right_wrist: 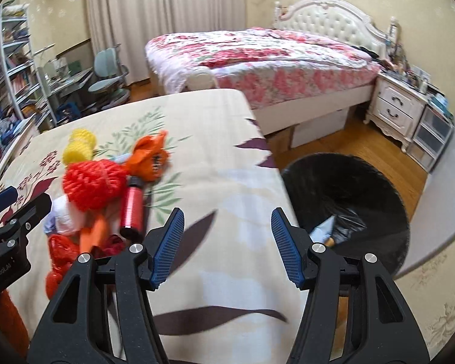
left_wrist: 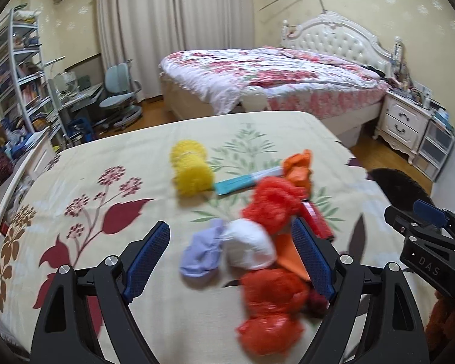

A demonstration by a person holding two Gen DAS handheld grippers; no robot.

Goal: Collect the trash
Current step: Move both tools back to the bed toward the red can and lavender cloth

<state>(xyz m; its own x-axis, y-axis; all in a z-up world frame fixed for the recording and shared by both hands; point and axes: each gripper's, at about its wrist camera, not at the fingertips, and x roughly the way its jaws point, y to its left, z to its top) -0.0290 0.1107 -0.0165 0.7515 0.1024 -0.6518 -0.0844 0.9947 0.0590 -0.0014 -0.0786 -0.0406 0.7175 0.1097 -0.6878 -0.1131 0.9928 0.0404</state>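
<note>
A pile of trash lies on the floral bedsheet (left_wrist: 75, 166): yellow foam net (left_wrist: 189, 168), teal wrapper (left_wrist: 236, 182), orange bag (left_wrist: 298, 168), red foam net (left_wrist: 273, 204), white wad (left_wrist: 248, 244), lilac wad (left_wrist: 201, 253), crumpled red plastic (left_wrist: 271, 306) and a red can (right_wrist: 132, 209). My left gripper (left_wrist: 232, 247) is open, its jaws either side of the white and lilac wads. My right gripper (right_wrist: 227, 242) is open and empty over the bed's right edge, beside the black-lined trash bin (right_wrist: 345, 200), which holds a blue scrap (right_wrist: 323, 227).
A second bed with a pink floral quilt (left_wrist: 267, 75) stands behind. A white nightstand (left_wrist: 402, 121) and drawers are at the right. A desk, chair (left_wrist: 118, 97) and shelves (left_wrist: 18, 69) are at the left. Wood floor lies between.
</note>
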